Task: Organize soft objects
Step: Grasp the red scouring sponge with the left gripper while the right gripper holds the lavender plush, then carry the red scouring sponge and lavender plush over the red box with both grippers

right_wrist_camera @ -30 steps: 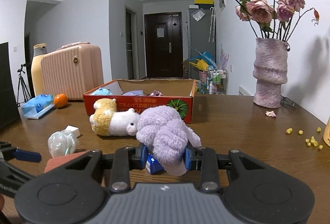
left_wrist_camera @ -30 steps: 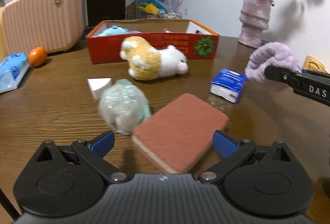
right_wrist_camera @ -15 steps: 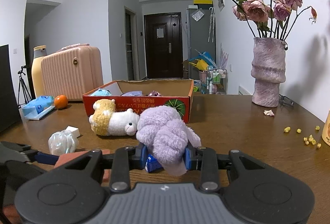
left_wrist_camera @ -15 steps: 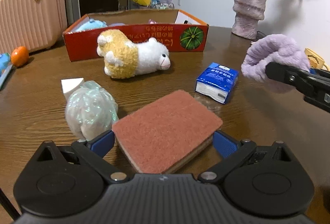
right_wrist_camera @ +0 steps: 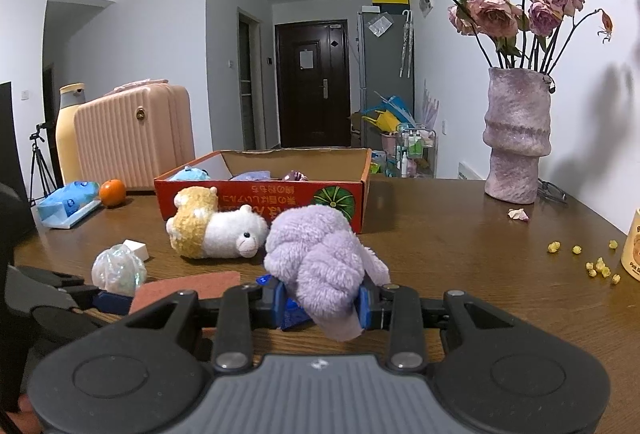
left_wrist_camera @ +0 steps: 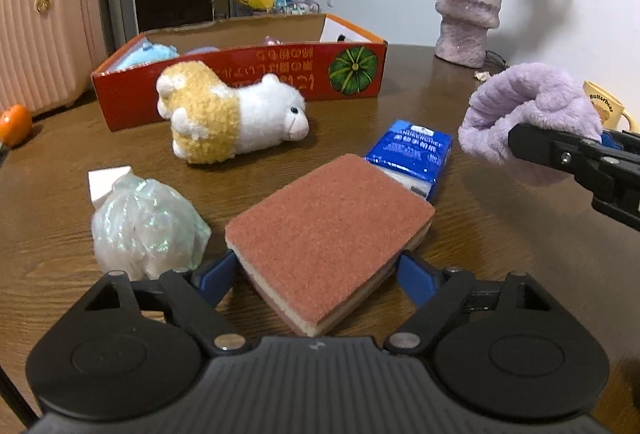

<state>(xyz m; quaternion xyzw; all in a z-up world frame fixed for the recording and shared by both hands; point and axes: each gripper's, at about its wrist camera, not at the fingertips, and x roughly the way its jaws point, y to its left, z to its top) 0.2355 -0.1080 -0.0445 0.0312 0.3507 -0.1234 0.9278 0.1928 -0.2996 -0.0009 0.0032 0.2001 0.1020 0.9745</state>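
The sponge [left_wrist_camera: 332,234] is seen flat on the bench [left_wrist_camera: 500,226], its near end lying between the blue pads of the left tool [left_wrist_camera: 320,274], whose jaws are closing; both pads are seen at or just against the sponge's sides, but firm pressing cannot be told. A shiny wrapped bundle [left_wrist_camera: 140,230] sits just beside the left pad, with a small white wedge [left_wrist_camera: 106,180] behind it. A blue tissue pack [left_wrist_camera: 412,154] touches the sponge's far corner. Beyond, the plush sheep [left_wrist_camera: 232,118] lies on its side in front of the red box [left_wrist_camera: 240,70], whose open top already holds soft items. Bare bench is left to the right of the sponge and between sheep and tissue pack.

The purple plush [right_wrist_camera: 320,262] is pinched between the pressed-together pads of the right tool [right_wrist_camera: 322,302], held above the bench, near the tissue pack. A vase [right_wrist_camera: 516,138], scattered crumbs [right_wrist_camera: 596,266] and a mug [left_wrist_camera: 604,106] occupy the right side; a suitcase [right_wrist_camera: 132,138], an orange [right_wrist_camera: 112,192] and a wipes pack [right_wrist_camera: 68,202] the left edge.
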